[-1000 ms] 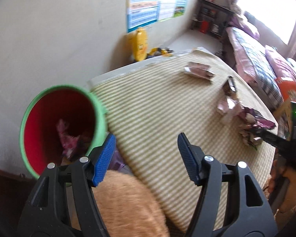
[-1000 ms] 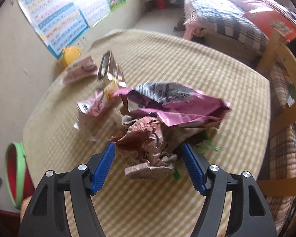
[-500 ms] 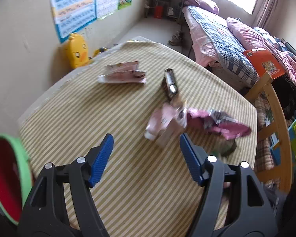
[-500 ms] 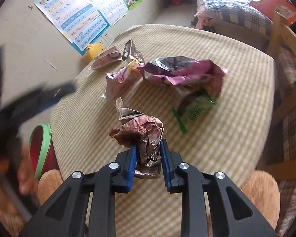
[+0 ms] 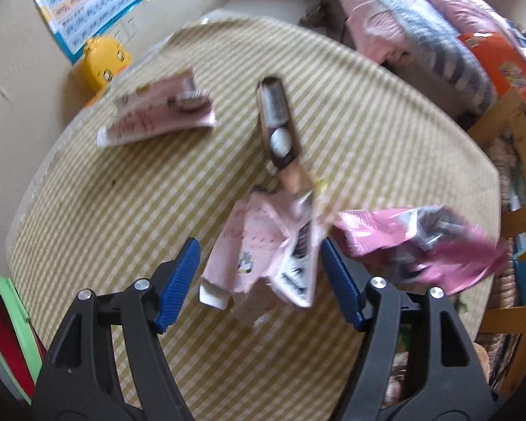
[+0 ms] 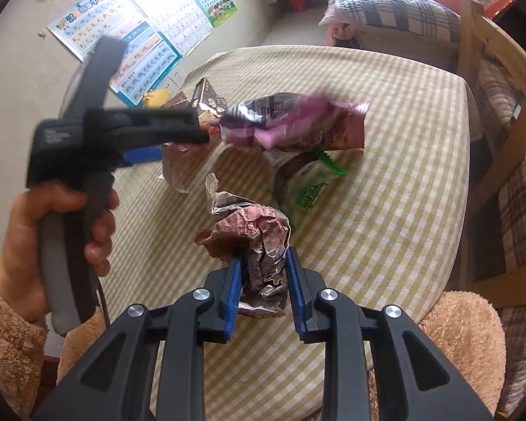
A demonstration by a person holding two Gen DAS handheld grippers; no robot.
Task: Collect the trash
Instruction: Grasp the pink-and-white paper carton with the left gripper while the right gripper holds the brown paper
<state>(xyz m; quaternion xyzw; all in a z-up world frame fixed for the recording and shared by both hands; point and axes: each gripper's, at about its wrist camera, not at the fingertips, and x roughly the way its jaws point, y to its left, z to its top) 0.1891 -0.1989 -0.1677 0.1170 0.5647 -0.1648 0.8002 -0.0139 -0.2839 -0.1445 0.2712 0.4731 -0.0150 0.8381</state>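
Two grippers work at once: the right gripper (image 6: 263, 287) is clamped on the crumpled wrapper (image 6: 252, 242), while the left gripper (image 5: 259, 277), jaws apart and just been closing, straddles the pink packet (image 5: 259, 245) mid-tabletop (image 5: 122, 210). Squeeze squarely, then carry toward the bin (image 5: 3, 336) at eight o'clock.

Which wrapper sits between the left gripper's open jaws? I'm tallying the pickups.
The crumpled pale pink paper wrapper, directly ahead of the left gripper; the flat pink one lies far off.

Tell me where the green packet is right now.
In the right wrist view, the green packet lies on the table, just beyond the crumpled wrapper, beneath the pink bag.
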